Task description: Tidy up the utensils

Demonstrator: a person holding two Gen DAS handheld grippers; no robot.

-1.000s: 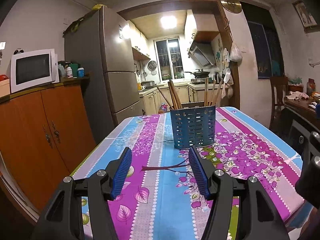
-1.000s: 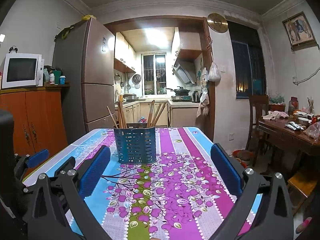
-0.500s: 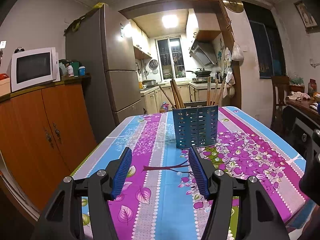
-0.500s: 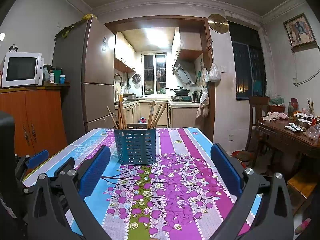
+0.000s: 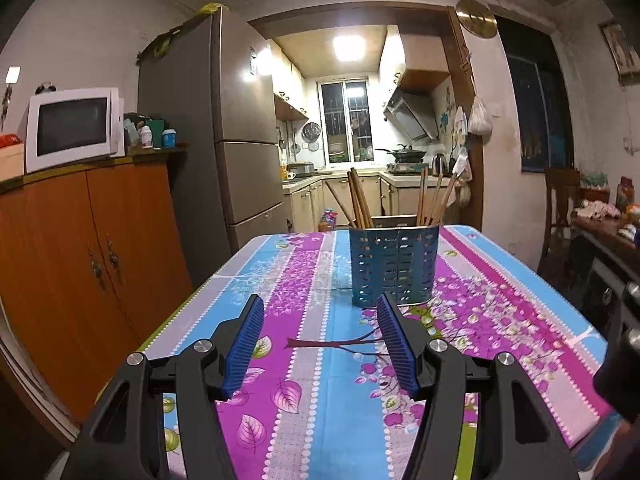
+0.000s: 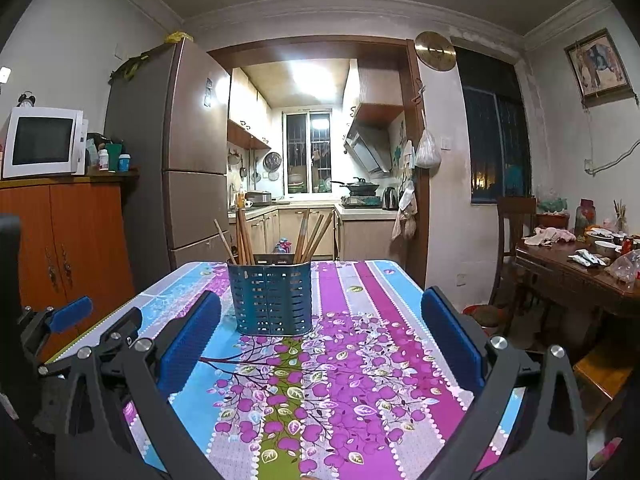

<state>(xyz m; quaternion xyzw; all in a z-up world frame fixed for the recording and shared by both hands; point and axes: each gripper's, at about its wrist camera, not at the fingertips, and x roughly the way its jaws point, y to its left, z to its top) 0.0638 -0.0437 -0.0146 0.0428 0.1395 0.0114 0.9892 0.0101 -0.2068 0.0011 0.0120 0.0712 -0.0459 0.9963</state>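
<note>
A blue slotted utensil holder [image 5: 393, 266] [image 6: 270, 298] stands upright on the flowered tablecloth [image 5: 320, 400] [image 6: 360, 360], past both grippers. Several wooden chopsticks [image 5: 358, 200] [image 6: 240, 236] stick out of its left side, and more chopsticks [image 5: 434, 198] [image 6: 314, 234] lean out on the right. My left gripper [image 5: 320, 310] hovers open over the near table with nothing between its blue pads. Wider apart and just as empty are the pads of my right gripper [image 6: 320, 308]. In the right wrist view the left gripper's blue fingertip [image 6: 70, 314] shows at the left edge.
An orange wooden cabinet [image 5: 80, 248] with a white microwave [image 5: 72, 128] stands left of the table, a grey fridge [image 5: 224, 140] behind it. A dark wooden side table [image 6: 576, 276] with clutter and a chair [image 6: 516, 216] stand to the right. A kitchen doorway lies beyond.
The left wrist view has shifted slightly, so the holder sits a little further right and higher. Both grippers stay open as before; the right view is unchanged.
</note>
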